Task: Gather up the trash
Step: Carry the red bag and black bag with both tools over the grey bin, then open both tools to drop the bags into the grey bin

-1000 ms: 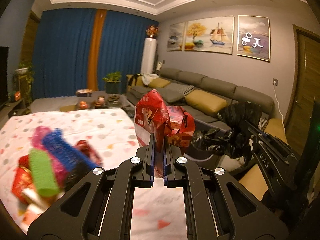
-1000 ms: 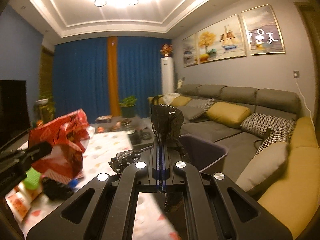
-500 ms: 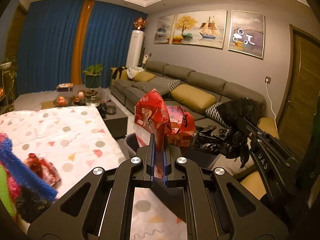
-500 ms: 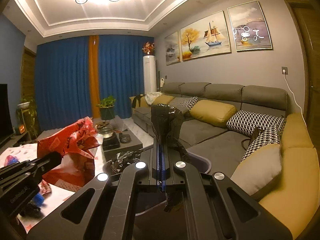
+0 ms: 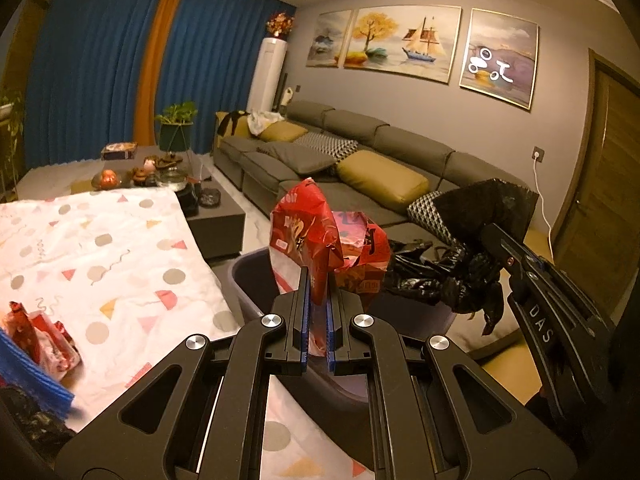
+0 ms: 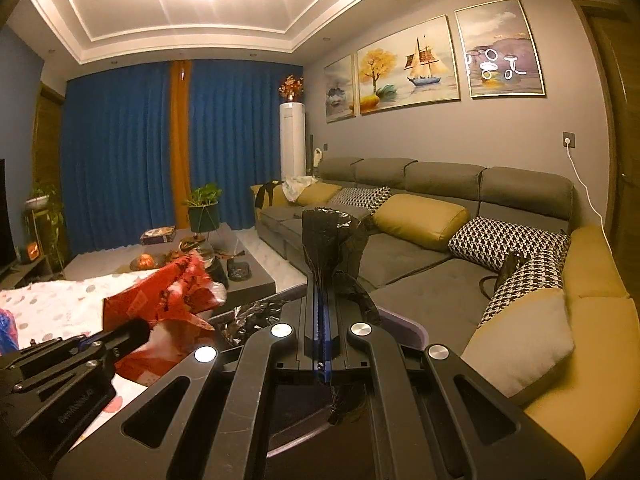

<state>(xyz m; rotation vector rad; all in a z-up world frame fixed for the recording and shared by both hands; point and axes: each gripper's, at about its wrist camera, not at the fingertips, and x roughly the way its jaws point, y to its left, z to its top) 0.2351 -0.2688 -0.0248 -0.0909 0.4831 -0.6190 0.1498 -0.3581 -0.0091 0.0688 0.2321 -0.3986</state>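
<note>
My left gripper is shut on a crumpled red snack bag and holds it over the grey-purple trash bin beside the table. The bag also shows in the right wrist view. My right gripper is shut on a black plastic bag, held over the bin; it shows in the left wrist view to the right of the red bag. More black plastic hangs at the bin's rim.
A table with a patterned white cloth holds more wrappers and a blue item at the left. A grey sofa with yellow cushions runs along the right wall. A dark coffee table stands behind the bin.
Both grippers have swung right from the table to over the bin, carrying the red bag and the black bag. The pile of trash has slid out to the left edge.
</note>
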